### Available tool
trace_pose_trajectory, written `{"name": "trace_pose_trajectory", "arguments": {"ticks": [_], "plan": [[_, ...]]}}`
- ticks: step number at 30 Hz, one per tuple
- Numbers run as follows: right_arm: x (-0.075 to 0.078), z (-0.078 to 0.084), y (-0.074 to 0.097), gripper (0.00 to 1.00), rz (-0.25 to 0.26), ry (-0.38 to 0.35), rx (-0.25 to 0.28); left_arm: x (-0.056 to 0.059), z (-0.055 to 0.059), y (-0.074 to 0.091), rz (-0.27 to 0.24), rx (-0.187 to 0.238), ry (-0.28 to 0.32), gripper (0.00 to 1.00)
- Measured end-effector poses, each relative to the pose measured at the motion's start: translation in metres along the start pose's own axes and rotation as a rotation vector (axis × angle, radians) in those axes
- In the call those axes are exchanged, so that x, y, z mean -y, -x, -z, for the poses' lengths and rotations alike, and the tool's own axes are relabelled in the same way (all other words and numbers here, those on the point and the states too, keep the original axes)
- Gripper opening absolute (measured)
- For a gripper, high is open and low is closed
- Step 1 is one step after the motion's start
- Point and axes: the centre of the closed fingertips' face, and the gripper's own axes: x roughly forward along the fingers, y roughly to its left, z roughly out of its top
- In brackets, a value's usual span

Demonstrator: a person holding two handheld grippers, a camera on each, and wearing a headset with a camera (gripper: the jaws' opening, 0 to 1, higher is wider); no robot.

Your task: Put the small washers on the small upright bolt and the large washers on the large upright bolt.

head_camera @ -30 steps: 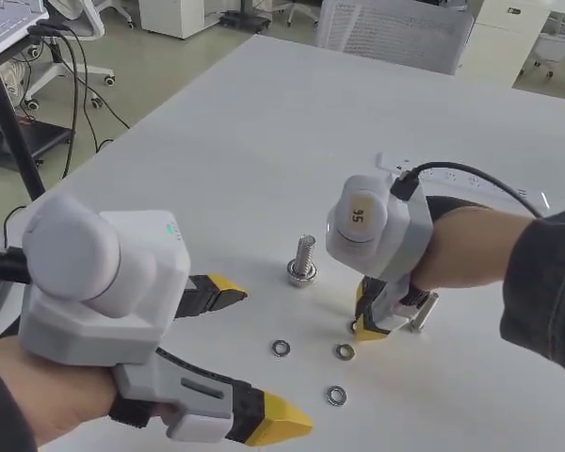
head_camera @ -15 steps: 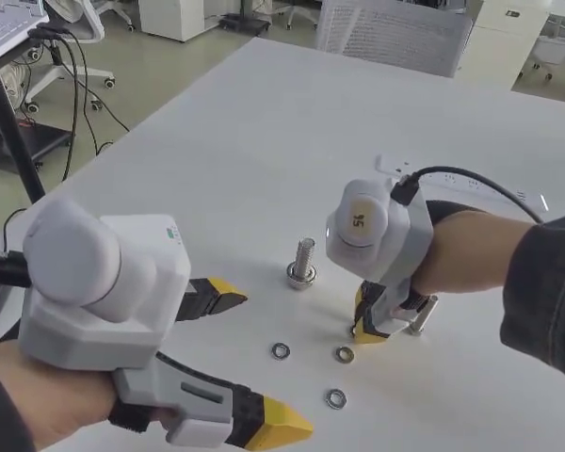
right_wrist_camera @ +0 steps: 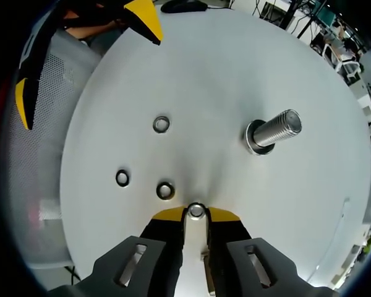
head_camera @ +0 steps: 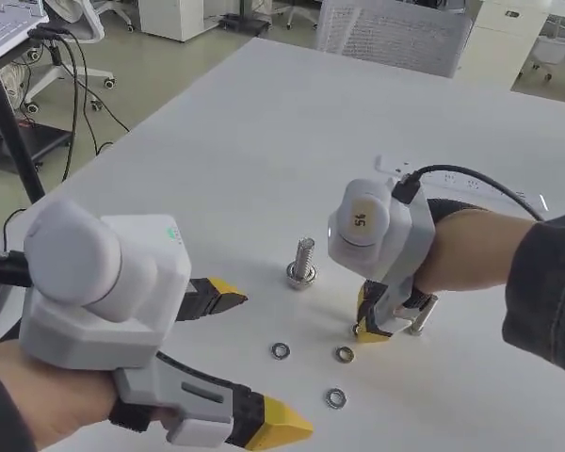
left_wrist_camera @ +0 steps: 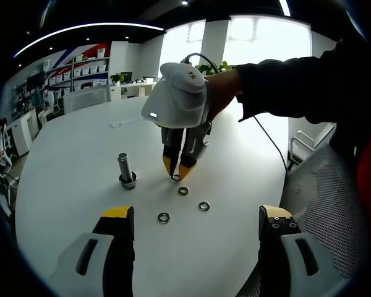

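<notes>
Washers: 3 loose washers (head_camera: 281, 350) lie flat on the white table (head_camera: 264, 141), clustered just in front of the large bolt and apart from each other. A 4th washer (right_wrist_camera: 196, 211) sits in the right gripper's tips.

- Far left: the table edge runs diagonally, close behind the left gripper (head_camera: 252, 353). Past it there is floor and a dark desk frame (head_camera: 9, 122) with hanging cables.
- Left gripper: low over the near-left table, jaws spread wide with nothing between them. Its yellow tips point toward the cluster, and bare table lies between them and the nearest washer.
- Centre: the large bolt (head_camera: 303, 259) stands upright with a ring at its base. I can't tell whether that ring is a washer or the bolt head. Behind it the table is open white surface up to the far edge, where a mesh chair (head_camera: 395, 33) stands.
- Right gripper (head_camera: 369, 328): pointing down, tips at the table just right of the cluster. Its jaws are almost together, pinching the 4th washer.
- Small bolt (head_camera: 424, 311): just beside the right gripper on its far-right side and partly hidden by it. Contact can't be judged.
- Further back right: a power strip (head_camera: 471, 176) with a black cable.
</notes>
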Motion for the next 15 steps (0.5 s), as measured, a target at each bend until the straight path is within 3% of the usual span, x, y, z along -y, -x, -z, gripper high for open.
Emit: {"name": "trace_pose_trajectory", "arguments": {"ticks": [15], "plan": [[-0.004, -0.001, 0.021, 0.14, 0.003, -0.002, 0.016, 0.001, -0.001, -0.001, 0.001, -0.001, -0.005, 0.82]]}}
